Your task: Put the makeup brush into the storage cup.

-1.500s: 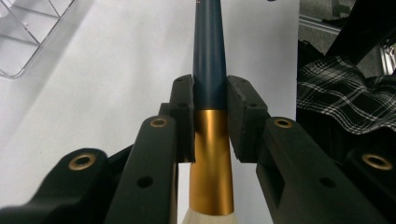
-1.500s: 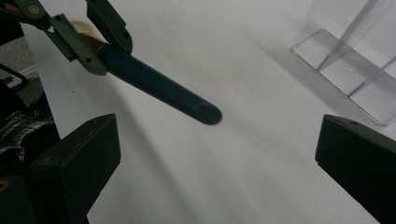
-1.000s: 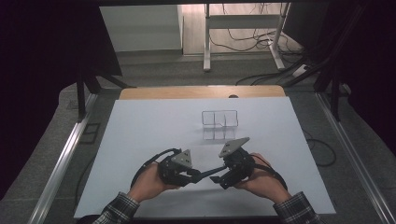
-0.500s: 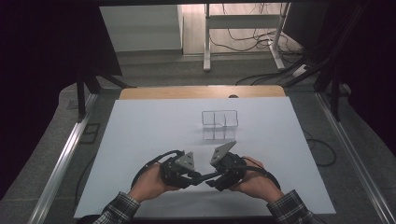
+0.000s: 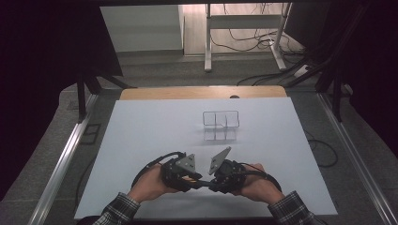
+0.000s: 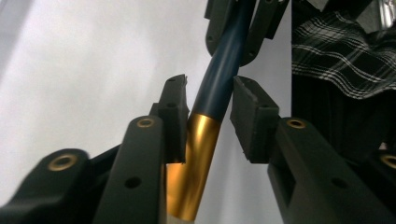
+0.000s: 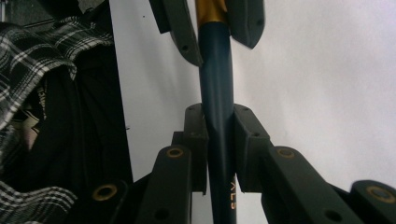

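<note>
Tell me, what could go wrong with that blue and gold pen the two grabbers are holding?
The left gripper has just been opening: one side still touches the pen, the other stands clear. So the right gripper, whose fingers have just closed on the blue barrel, may carry it alone. If that grip is weak, the pen could tilt or slip onto the table. Pulling away crookedly might also snag it on the left side.
</note>
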`<state>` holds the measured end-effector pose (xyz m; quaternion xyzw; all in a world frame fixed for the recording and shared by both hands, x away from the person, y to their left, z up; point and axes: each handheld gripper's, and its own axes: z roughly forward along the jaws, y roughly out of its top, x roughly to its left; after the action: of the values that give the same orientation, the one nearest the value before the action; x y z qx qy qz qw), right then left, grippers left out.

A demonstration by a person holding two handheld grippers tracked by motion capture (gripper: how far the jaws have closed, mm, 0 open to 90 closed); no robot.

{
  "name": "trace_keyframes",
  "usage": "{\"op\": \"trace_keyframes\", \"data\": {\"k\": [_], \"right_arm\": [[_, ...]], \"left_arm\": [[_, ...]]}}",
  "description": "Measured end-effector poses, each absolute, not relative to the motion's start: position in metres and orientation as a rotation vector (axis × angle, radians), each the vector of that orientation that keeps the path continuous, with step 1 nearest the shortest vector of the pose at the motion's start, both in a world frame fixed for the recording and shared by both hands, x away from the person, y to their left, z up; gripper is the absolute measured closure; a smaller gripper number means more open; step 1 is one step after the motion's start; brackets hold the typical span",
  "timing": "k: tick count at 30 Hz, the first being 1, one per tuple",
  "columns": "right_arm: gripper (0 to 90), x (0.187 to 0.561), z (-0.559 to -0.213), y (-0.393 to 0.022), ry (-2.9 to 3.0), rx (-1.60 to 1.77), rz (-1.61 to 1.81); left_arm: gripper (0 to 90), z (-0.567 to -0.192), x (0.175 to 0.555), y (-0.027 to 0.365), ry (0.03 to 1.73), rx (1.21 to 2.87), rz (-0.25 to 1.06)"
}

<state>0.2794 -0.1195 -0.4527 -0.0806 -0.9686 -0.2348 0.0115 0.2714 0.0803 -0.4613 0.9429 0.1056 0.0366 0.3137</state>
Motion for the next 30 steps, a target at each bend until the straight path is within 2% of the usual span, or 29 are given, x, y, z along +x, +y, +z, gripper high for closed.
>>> {"op": "trace_keyframes", "data": {"k": [1,2,4,5,7,8,9,17,24,30], "right_arm": [[77.2,0.279,-0.453,-0.119,-3.021,-0.251,-0.732],[77.3,0.282,-0.450,-0.123,-3.014,-0.264,-0.757],[77.2,0.283,-0.449,-0.125,-2.999,-0.282,-0.787],[77.3,0.285,-0.448,-0.130,-3.001,-0.305,-0.815],[77.3,0.287,-0.447,-0.134,-2.991,-0.335,-0.830],[77.3,0.287,-0.447,-0.134,-2.991,-0.335,-0.830],[77.2,0.288,-0.447,-0.137,-2.989,-0.362,-0.843],[77.2,0.288,-0.445,-0.143,-3.010,-0.423,-0.892],[77.2,0.289,-0.444,-0.148,-3.020,-0.478,-0.924],[77.2,0.291,-0.440,-0.158,-3.030,-0.561,-0.981]], "left_arm": [[49.2,-0.461,0.271,0.080,0.278,2.486,0.096],[44.7,-0.461,0.271,0.081,0.292,2.486,0.143],[42.6,-0.459,0.272,0.086,0.315,2.457,0.154],[32.0,-0.457,0.275,0.091,0.350,2.425,0.166],[25.7,-0.457,0.275,0.094,0.363,2.410,0.179],[25.7,-0.457,0.276,0.096,0.379,2.399,0.196],[16.3,-0.457,0.276,0.099,0.400,2.391,0.212],[4.2,-0.458,0.279,0.117,0.536,2.369,0.252],[2.8,-0.461,0.278,0.125,0.581,2.340,0.341],[2.9,-0.465,0.279,0.131,0.614,2.326,0.363]]}}
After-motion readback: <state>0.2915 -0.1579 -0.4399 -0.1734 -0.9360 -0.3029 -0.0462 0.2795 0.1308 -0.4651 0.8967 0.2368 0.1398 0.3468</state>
